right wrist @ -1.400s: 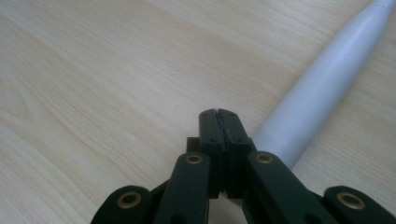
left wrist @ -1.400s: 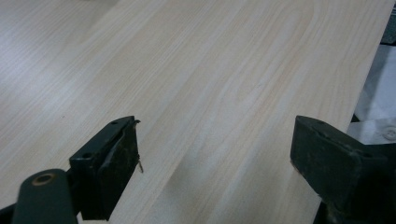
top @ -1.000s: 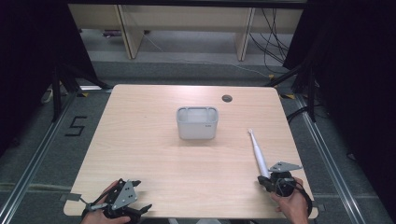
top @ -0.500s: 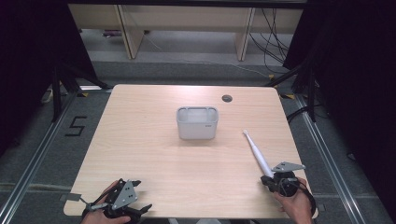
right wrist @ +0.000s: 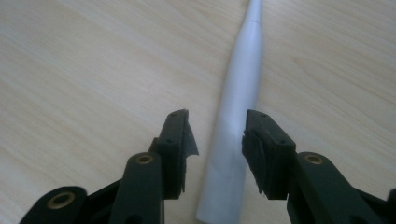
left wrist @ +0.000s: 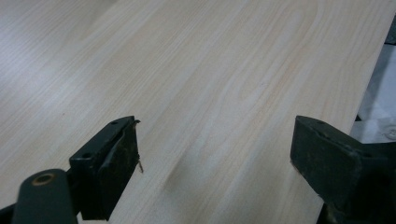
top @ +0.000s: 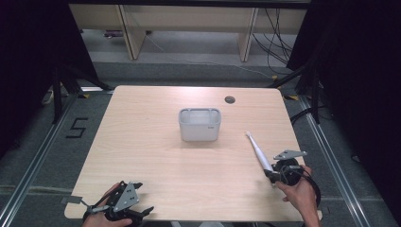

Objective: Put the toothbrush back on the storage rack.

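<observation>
Pale wood grain covers the table (top: 156, 156), which stands on a grey floor with dark curtains at both sides. At its near left corner the left gripper (left wrist: 215, 158) rests low over bare wood, its jaws wide apart with nothing between them. At the near right, the right gripper (right wrist: 217, 140) has just been opening its jaws; the white toothbrush (right wrist: 240, 93) lies flat on the table between them, its thick end nearest, and neither pad presses on it. From there it points away toward the white bin (top: 199, 125) at mid-table, well apart from it.
</observation>
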`<state>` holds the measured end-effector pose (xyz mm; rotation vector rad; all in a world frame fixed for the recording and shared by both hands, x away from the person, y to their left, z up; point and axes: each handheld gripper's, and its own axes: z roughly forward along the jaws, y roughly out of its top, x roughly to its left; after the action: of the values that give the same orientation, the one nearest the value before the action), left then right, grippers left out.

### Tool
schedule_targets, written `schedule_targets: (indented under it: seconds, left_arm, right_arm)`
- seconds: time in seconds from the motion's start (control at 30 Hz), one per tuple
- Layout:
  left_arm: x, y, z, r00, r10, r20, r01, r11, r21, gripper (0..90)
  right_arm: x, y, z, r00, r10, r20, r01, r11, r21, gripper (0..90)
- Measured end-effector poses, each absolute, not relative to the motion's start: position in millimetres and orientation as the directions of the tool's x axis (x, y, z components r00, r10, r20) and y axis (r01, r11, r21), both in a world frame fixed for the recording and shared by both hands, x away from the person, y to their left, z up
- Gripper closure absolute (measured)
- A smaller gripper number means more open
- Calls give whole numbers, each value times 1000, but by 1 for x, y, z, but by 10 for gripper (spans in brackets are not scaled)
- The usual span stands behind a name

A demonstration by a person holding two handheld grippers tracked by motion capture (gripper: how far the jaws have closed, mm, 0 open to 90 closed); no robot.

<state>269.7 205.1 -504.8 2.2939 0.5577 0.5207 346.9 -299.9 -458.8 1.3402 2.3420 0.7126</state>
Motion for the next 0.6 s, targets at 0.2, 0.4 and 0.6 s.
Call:
schedule_targets:
  seconds: [0.2, 0.4, 0.6]
  left_arm:
    - [270, 205, -505, 826, 526, 202, 245, -658, 712, 148]
    - [270, 206, -504, 827, 520, 215, 236, -668, 706, 148]
    - [271, 206, -505, 827, 522, 208, 238, -661, 712, 148]
  right_arm:
    - [368, -301, -461, -490, 871, -36, 735, 436, 519, 519]
    - [382, -298, -465, -491, 870, -39, 757, 448, 476, 471]
    - [401, -294, -469, -478, 877, -45, 787, 450, 421, 426]
